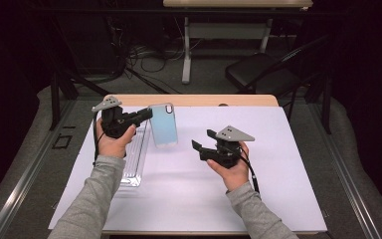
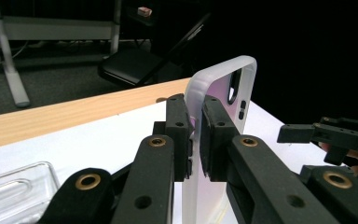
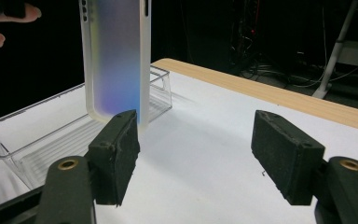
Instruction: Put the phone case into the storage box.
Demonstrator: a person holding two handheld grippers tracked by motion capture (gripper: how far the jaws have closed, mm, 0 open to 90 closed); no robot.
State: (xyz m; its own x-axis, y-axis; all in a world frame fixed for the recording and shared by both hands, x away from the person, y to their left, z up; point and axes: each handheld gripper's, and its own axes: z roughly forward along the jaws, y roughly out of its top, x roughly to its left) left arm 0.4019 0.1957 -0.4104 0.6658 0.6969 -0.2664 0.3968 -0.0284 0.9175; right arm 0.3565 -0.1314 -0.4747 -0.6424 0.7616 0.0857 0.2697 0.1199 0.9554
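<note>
A translucent frosted phone case [image 1: 163, 124] with a bluish tint hangs upright above the white table. My left gripper [image 1: 146, 114] is shut on its edge; in the left gripper view the pads [image 2: 214, 133] pinch the case [image 2: 223, 88] wall near its camera cutout. My right gripper [image 1: 202, 141] sits to the right of the case, open, with nothing between its jaws. In the right gripper view its black pads [image 3: 116, 154] stand wide apart and the case [image 3: 116, 60] hangs beyond them, untouched.
A clear plastic tray [image 1: 134, 159] lies on the white mat [image 1: 278, 149] under my left forearm, also seen as the clear tray [image 3: 42, 135] behind the case. A black chair [image 1: 263, 69] and desk legs stand beyond the table's far edge.
</note>
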